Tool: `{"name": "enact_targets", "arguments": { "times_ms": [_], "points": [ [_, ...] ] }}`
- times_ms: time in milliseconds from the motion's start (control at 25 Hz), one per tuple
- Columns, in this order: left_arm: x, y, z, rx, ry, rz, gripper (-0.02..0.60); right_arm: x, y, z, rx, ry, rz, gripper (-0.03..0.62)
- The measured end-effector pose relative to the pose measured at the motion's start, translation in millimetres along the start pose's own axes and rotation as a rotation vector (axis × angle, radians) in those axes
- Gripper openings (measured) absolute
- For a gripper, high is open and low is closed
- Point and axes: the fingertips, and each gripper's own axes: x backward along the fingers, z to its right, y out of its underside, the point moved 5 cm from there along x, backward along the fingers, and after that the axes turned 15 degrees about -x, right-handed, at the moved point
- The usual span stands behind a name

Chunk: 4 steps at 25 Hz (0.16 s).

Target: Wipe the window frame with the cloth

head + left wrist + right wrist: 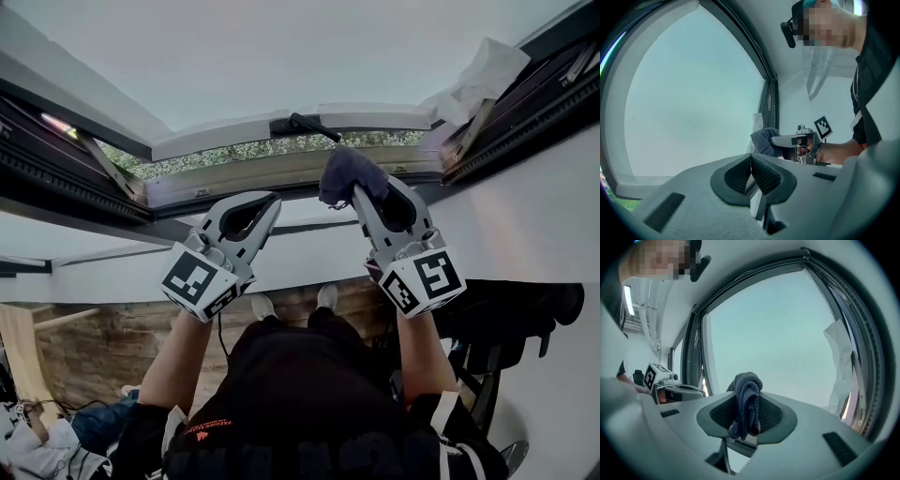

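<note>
A pale, overcast sky filled the pane of a tilted window, and green foliage showed through the gap under its sash. The white window frame (375,117) ran across the far side of the head view, with dark seals at both ends. Near the person, a wooden plank floor (112,342) lay below.

On the left, the grey plastic left gripper (270,200) was raised toward the frame, its ribbed black pads pressed together with nothing between them (751,158). The cube on it carried a black-and-white square marker (193,278), a pattern only, with no letters. Orange print on the person's black top (206,427) was too small to read.

Further right, a black lever handle (306,124) sat on the sash rail. Just right of it and slightly nearer was the dark blue-grey cloth (349,173), a soft, thick fabric bunched into a rounded wad. In the right gripper view it hung in folded, ribbed-looking layers (746,399), its top bulging above the pads and a loose end trailing below. The right gripper (361,194) pinched it firmly between its jaws (747,414) and held it up at the frame's lower rail. Whether the cloth touched the rail could not be told. The cube on this gripper also bore a marker (436,275), without readable writing.

At the far right, a crumpled white sheet (480,80) was tucked against the frame's corner.
</note>
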Motion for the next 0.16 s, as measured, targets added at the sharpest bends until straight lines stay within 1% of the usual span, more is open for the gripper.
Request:
{"name": "enact_targets", "arguments": {
  "times_ms": [160],
  "points": [
    [-4.0, -2.4, -1.3, -0.006, 0.006, 0.004, 0.020, -0.5, -0.8, 1.4, 0.002, -0.003, -0.003, 0.109]
  ]
}}
